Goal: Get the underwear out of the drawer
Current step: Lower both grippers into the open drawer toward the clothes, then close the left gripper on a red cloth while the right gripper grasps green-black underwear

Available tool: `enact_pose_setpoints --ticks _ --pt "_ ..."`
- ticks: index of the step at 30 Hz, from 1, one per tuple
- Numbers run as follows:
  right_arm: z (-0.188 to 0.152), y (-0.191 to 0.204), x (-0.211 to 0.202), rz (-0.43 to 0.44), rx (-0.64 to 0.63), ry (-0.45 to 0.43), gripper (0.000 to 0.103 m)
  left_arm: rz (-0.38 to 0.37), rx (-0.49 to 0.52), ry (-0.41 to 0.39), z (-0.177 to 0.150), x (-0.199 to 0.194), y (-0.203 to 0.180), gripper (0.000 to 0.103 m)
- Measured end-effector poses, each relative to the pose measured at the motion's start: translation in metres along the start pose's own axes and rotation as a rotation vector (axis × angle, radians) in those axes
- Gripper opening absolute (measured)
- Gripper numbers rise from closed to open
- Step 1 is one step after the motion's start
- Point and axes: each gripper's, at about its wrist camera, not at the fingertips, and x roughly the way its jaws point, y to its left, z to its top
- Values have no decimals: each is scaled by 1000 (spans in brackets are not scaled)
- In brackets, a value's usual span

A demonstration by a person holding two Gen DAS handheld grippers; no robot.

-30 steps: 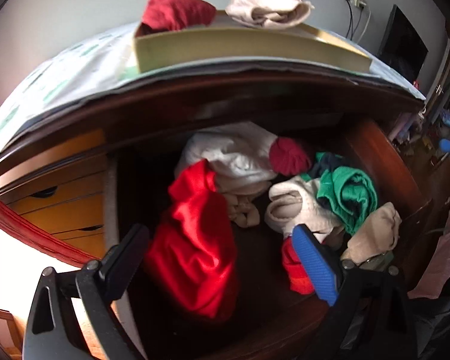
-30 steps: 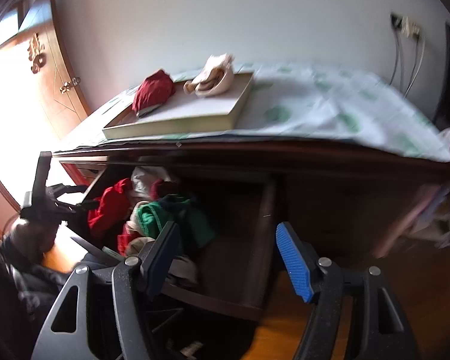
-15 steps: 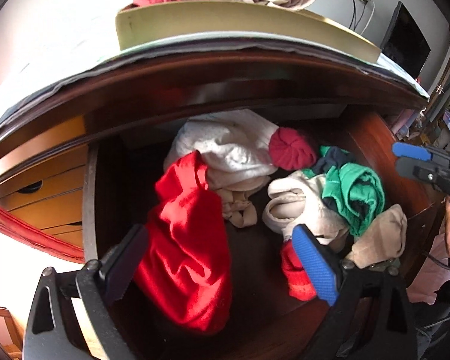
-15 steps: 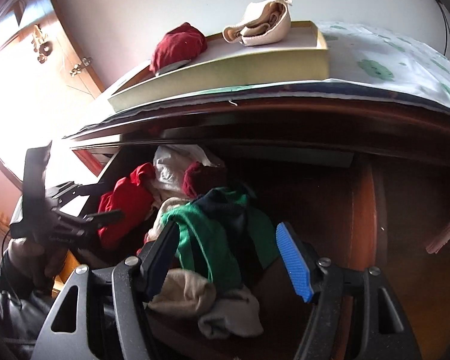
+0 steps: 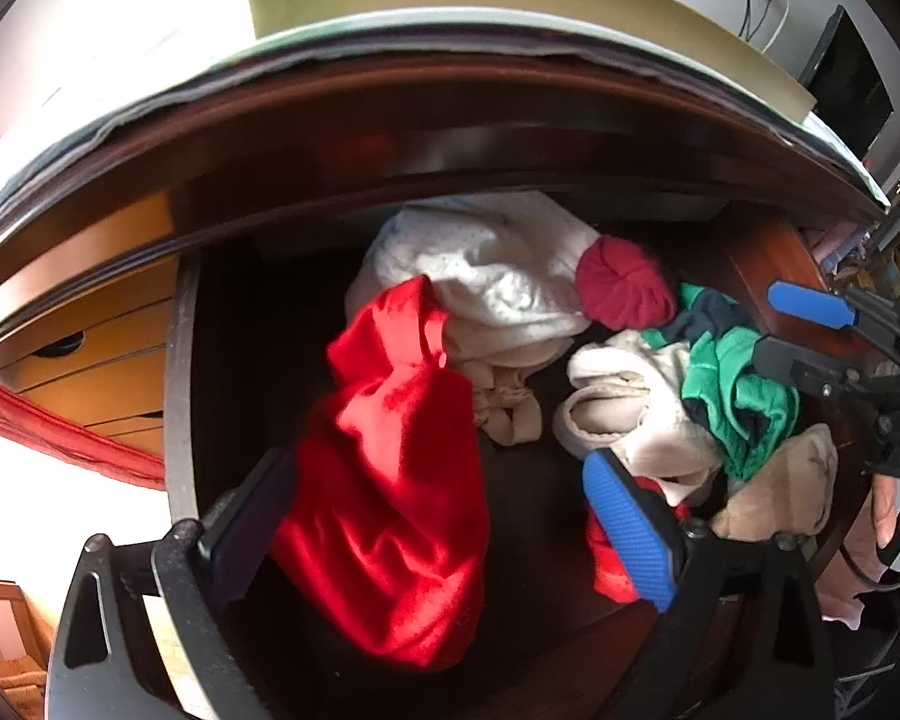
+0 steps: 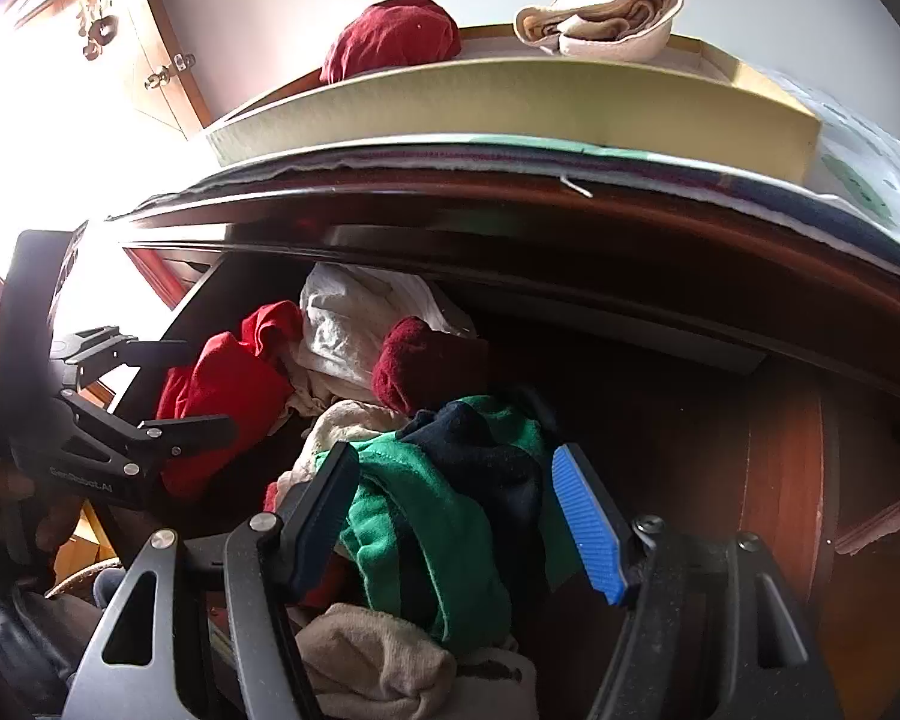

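The open dark wooden drawer [image 5: 180, 360] holds a heap of underwear. A shiny red piece [image 5: 390, 468] lies at its left, a white dotted piece [image 5: 486, 264] behind it, and a dark red rolled piece [image 5: 624, 291] beside that. My left gripper [image 5: 438, 516] is open just above the red piece, not touching it. My right gripper [image 6: 456, 504] is open over the green and navy piece [image 6: 450, 516], which lies below and between its fingers without being pinched. Each gripper shows in the other's view: the right gripper [image 5: 804, 333] and the left gripper [image 6: 192, 387].
A cream piece [image 5: 624, 408] and a beige piece [image 5: 780, 492] lie at the drawer's right. On the cloth-covered top stands a shallow yellowish box [image 6: 510, 102] with a dark red piece [image 6: 390, 39] and a cream piece [image 6: 606, 24]. The overhanging top edge [image 6: 570, 222] shades the drawer's back.
My right gripper has swung in from the right and come down over the green piece in the drawer. My left gripper has sunk a little toward the red piece. Both stay open.
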Motion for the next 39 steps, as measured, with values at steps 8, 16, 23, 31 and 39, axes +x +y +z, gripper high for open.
enact_pose_setpoints --ticks 8,16,23,31,39 --pt "0 0 6 8 -6 22 69 7 -14 34 2 10 3 80" --pt "-1 1 5 47 -10 15 69 54 -20 49 3 15 2 74" --pt "-2 10 3 76 -62 -2 69 85 1 73 4 20 -2 75" --pt "-3 12 24 34 -63 115 69 98 16 111 6 27 3 75" --pt "-5 8 33 25 -45 155 33 42 9 43 4 22 9 39"
